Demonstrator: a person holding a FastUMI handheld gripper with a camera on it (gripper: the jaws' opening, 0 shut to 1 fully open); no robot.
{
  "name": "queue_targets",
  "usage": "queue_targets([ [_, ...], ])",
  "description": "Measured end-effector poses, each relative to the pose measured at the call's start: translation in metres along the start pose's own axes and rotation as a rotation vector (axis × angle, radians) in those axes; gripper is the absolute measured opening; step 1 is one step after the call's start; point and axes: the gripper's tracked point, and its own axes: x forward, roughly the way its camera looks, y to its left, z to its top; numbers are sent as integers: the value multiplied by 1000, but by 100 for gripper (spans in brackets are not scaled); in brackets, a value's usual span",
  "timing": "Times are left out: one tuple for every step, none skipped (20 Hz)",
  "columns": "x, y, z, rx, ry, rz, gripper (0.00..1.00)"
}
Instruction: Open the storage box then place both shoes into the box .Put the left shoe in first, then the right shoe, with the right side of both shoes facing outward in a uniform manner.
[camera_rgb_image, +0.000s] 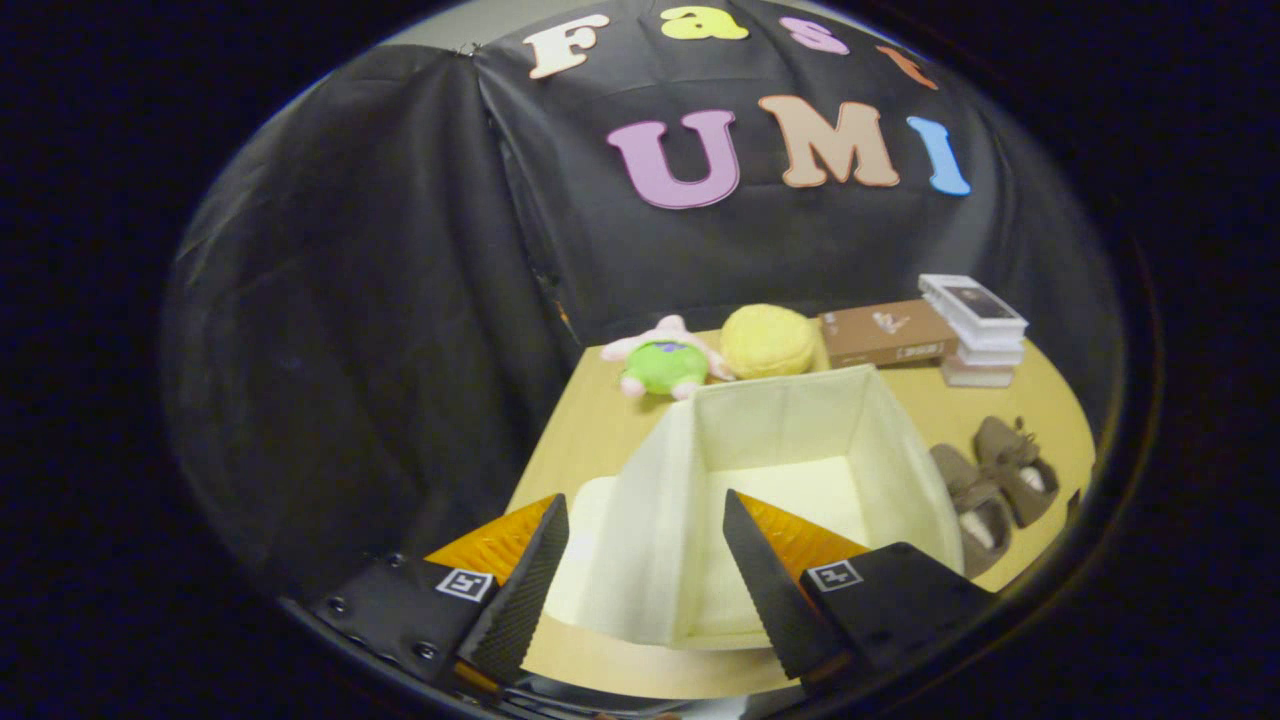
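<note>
The tongs (635, 570) are spread, straddling the left wall of the open cream fabric storage box (780, 440). The brown suede shoes (990, 480) lie beside it on the worktop (590, 430); the soft wall could be snagged.

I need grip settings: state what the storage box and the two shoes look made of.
Storage box: seemingly soft cream fabric, matte; its walls sag and fold. Shoes, beside the box: brown, matte, suede-like, though too small to confirm. Gripper is open, fingers straddling the box's near wall.
</note>
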Motion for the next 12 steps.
queue_targets([
  [-4, -19, 9, -26, 1, -44, 98],
  [-7, -36, 15, -47, 5, -81, 98],
  [-10, -52, 21, -55, 11, -103, 98],
  [-13, -69, 28, -54, 15, -132, 98],
  [-17, -87, 33, -52, 19, -164, 98],
  [-21, -107, 36, -46, 33, -201, 98],
  [-22, -128, 35, -42, 52, -242, 98],
  [-25, -150, 32, -45, 69, -282, 98],
  [-26, -171, 31, -55, 92, -319, 98],
  [-26, -192, 27, -73, 123, -357, 98],
  [-26, -214, 23, -98, 160, -402, 98],
  [-27, -235, 17, -120, 201, -443, 98],
])
